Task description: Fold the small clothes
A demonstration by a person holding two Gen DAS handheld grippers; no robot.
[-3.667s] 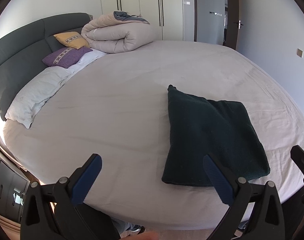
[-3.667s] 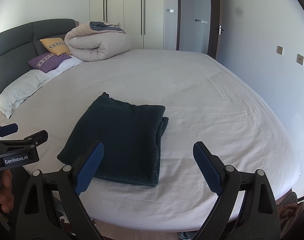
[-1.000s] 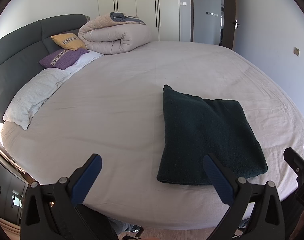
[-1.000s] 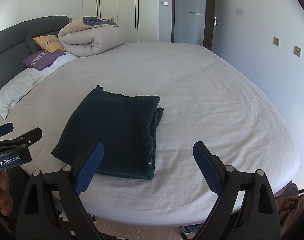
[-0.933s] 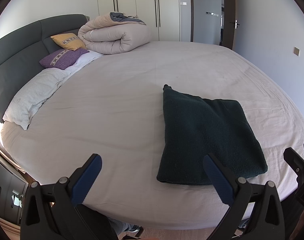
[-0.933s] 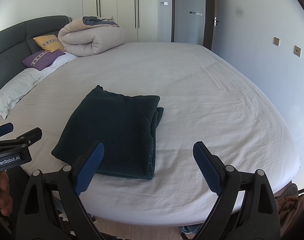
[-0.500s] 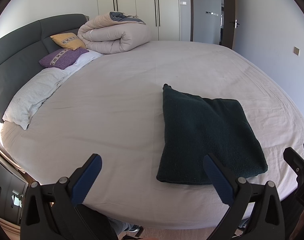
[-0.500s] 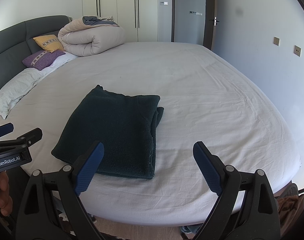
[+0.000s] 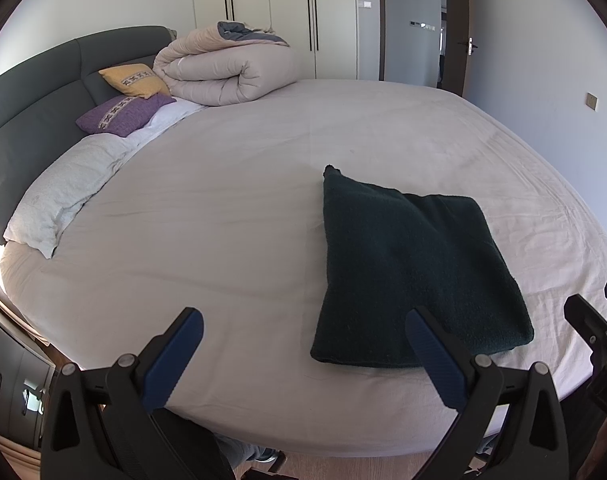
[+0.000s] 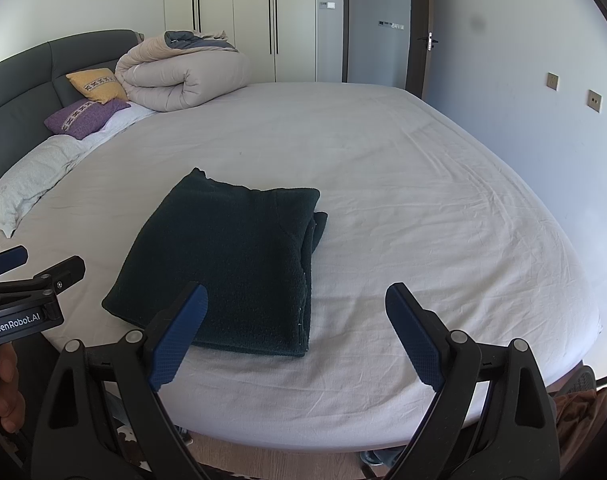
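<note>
One wide white bed (image 10: 383, 168)

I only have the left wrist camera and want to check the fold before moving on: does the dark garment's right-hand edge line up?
Observer: Not quite. In the right wrist view, the dark garment shows stacked layers along that edge, and a lower layer pokes out near the far right corner.
Operator: Is the right gripper on it?
Observer: No. The right gripper is open with nothing between its fingers, short of the garment's near edge.
Operator: And my left gripper?
Observer: The left gripper sits off the garment's left side without touching it, and a hand grips its handle.
</note>
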